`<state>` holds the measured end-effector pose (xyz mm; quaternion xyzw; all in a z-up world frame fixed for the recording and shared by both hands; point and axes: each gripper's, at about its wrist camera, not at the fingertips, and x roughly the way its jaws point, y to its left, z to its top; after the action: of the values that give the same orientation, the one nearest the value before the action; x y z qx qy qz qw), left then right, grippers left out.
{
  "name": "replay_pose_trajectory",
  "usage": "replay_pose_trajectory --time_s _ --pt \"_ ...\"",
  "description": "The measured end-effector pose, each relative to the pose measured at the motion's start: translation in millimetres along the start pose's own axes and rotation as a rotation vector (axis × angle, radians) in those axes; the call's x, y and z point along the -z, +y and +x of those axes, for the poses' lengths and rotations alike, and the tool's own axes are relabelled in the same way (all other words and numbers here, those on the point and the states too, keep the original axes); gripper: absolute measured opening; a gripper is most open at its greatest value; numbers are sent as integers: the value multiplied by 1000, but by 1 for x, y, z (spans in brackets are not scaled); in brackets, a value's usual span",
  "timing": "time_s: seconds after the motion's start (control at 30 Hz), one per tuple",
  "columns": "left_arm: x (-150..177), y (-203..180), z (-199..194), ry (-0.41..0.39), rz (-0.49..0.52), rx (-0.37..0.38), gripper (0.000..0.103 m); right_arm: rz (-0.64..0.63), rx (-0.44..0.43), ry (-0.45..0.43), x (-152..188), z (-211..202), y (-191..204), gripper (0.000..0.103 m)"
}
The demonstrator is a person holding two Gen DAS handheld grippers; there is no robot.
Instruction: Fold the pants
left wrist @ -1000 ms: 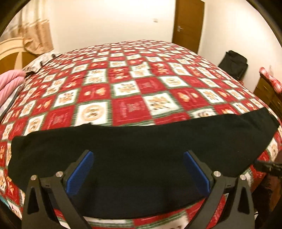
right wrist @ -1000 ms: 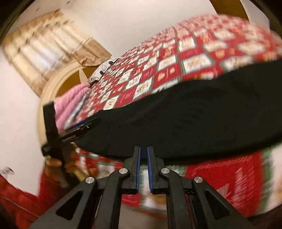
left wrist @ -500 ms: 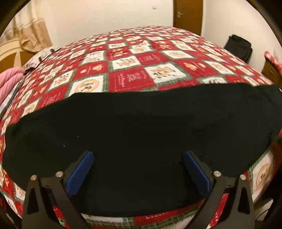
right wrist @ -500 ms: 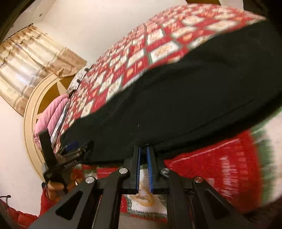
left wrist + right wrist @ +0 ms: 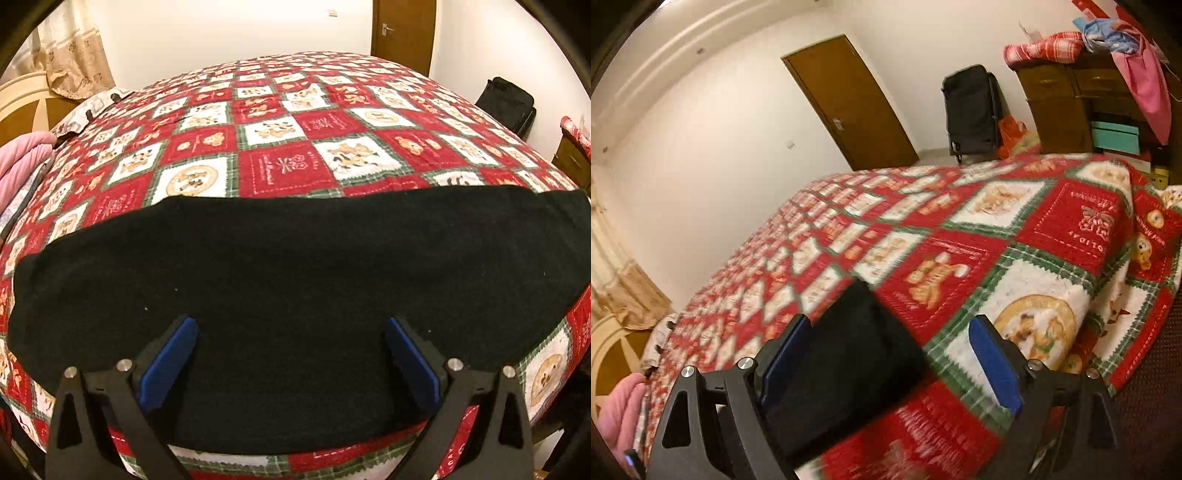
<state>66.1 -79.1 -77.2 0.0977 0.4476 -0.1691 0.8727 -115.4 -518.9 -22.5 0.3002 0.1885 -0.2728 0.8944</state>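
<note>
Lying flat across the near edge of the quilted bed (image 5: 288, 162), the black pants (image 5: 295, 266) form one long folded band. Your left gripper (image 5: 290, 354) hovers over them, fingers spread wide, nothing held. Your right gripper (image 5: 886, 365) sits over one end (image 5: 846, 350), fingers wide too.
</note>
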Motion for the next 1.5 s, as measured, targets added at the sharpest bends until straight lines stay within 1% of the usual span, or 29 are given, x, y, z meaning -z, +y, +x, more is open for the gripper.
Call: replay_pose_trajectory --time_s 0.03,0.1,0.13,0.17,0.2,0.23,0.27,0.3,0.33,0.4,0.43,0.47,0.57,0.6,0.63,0.7,0.73,0.8,0.83,0.9,1.0,1.07,1.1,1.17,1.23,1.33,1.4,1.47,1.5 --pt "0 0 -1 -1 -4 3 103 -31 12 -12 3 2 2 88" --pt "0 -1 -1 1 0 -1 103 -147 84 -23 11 6 19 88" --pt "0 -2 -1 1 5 -3 103 -191 108 -14 16 7 29 87" --pt "0 -3 -1 1 11 -6 103 -213 107 -8 19 8 34 83" --pt "0 -4 -1 1 13 -6 103 -232 93 3 23 7 36 69" --pt "0 -4 0 4 13 -4 103 -247 92 17 26 6 34 61" --pt "0 -5 1 8 14 0 103 -261 112 23 28 7 37 56" --pt "0 -5 1 8 14 3 103 -263 127 20 31 5 37 45" --pt "0 -5 1 8 14 4 103 -246 136 15 31 5 37 33" --pt "0 -3 -1 2 10 6 103 -172 126 16 27 5 24 21" --pt "-1 -1 -2 -1 4 7 103 -140 103 24 25 8 19 20" --pt "-1 0 -3 -3 -2 9 103 -137 92 32 24 8 16 20" --pt "-2 5 -4 -8 -21 11 103 -239 147 43 28 4 34 17" --pt "-2 7 -4 -8 -25 11 103 -256 161 46 27 4 38 11" --pt "-3 8 -4 -10 -28 10 103 -258 144 46 25 0 44 11" --pt "-4 14 -7 -23 -30 -1 103 -279 67 28 22 -9 64 11" --pt "-5 17 -10 -33 -34 -14 103 -306 21 22 23 -13 79 11" --pt "-8 27 -14 -49 -57 -30 103 -373 -105 37 33 -20 119 11" --pt "-9 32 -15 -54 -70 -30 103 -416 -183 60 44 -23 143 11" --pt "-10 42 -17 -61 -101 -31 103 -492 -296 108 69 -23 181 11" --pt "-7 52 -19 -64 -125 -45 103 -588 -474 213 122 -22 234 11" --pt "-5 58 -18 -59 -133 -55 103 -648 -551 264 157 -17 260 11" --pt "-4 61 -18 -55 -136 -58 103 -696 -568 275 178 -16 273 11" --pt "-1 66 -17 -51 -140 -65 103 -739 -592 318 213 -5 287 11" --pt "1 72 -16 -46 -148 -69 103 -759 -592 337 235 1 291 13" --pt "3 78 -12 -36 -163 -67 103 -763 -586 389 254 11 286 14" --pt "4 81 -7 -25 -175 -62 103 -751 -579 371 256 9 284 16" --pt "5 82 -3 -16 -181 -49 103 -762 -572 371 259 7 287 24" --pt "6 81 -3 -14 -180 -47 103 -768 -583 378 260 4 289 37"
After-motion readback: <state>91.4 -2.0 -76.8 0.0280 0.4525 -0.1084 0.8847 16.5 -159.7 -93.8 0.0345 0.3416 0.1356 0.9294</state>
